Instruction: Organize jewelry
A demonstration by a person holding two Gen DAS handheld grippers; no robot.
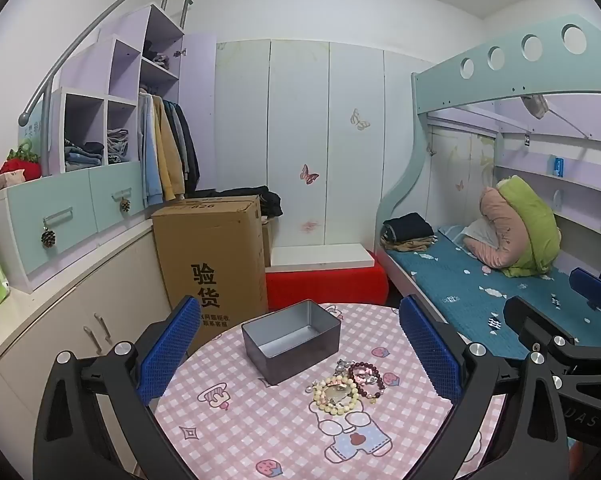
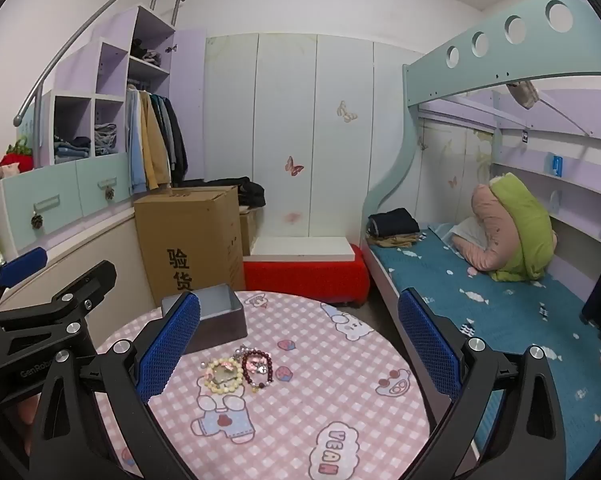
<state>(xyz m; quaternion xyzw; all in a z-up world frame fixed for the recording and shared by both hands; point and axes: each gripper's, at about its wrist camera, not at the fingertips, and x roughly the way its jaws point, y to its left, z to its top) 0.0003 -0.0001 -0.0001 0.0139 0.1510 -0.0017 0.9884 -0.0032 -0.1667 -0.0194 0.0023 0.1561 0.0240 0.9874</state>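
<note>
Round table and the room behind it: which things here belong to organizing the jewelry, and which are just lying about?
Part of the job:
- cream bead bracelet
- dark red bead bracelet
- small silver pieces beside them
- grey metal box, open and empty
- left gripper and right gripper, jaws open, holding nothing

Just lying about:
- cardboard box
- hanging clothes
- bed

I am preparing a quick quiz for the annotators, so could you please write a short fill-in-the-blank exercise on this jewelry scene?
1. The grey metal tin on the round table holds ____ jewelry.
2. The cream bead bracelet lies right next to a ____ bead bracelet.
3. The fingers of the left gripper and of the right gripper are wide ____.
4. The tablecloth's checks are white and ____.

Missing words: no; dark red; open; pink
</note>
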